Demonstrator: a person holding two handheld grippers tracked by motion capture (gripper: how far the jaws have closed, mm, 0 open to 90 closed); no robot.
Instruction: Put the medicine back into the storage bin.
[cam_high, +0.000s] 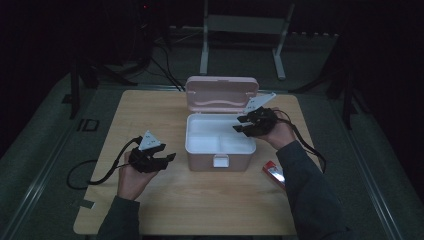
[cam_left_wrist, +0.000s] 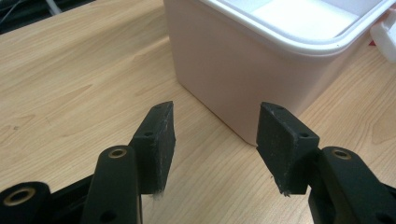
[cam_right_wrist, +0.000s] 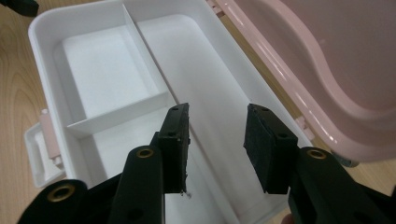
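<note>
Box: a pink storage box (cam_high: 220, 150) is seen at the middle of the wooden table (cam_high: 200, 200), with its hinged lid (cam_high: 221, 93) stood up at the far side.
Inner tray: a white divided tray (cam_right_wrist: 112, 79) is seated in the box; a long section and two smaller ones are visible, and nothing is seen lying in any of them.
Latch: a white clasp (cam_high: 220, 161) is seen hanging free on the near wall.
Right gripper: the right gripper (cam_high: 251, 123) is held over the far right corner of the open box; its jaws are parted by a moderate gap and nothing is gripped between them.
Left gripper: the left gripper (cam_high: 161, 159) is held low over the table, just beside the box's left wall and apart from it; its jaws are parted wide and nothing is held.
Other item: a small red and white object (cam_high: 275, 173) is lying on the table just right of the box; what it is cannot be told.
Done: the box is judged to be already opened, with the clasp released and the lid up.
Left: the tray is judged to be untouched by either gripper, whether it is to be lifted out or filled; the small object is not yet picked up.
</note>
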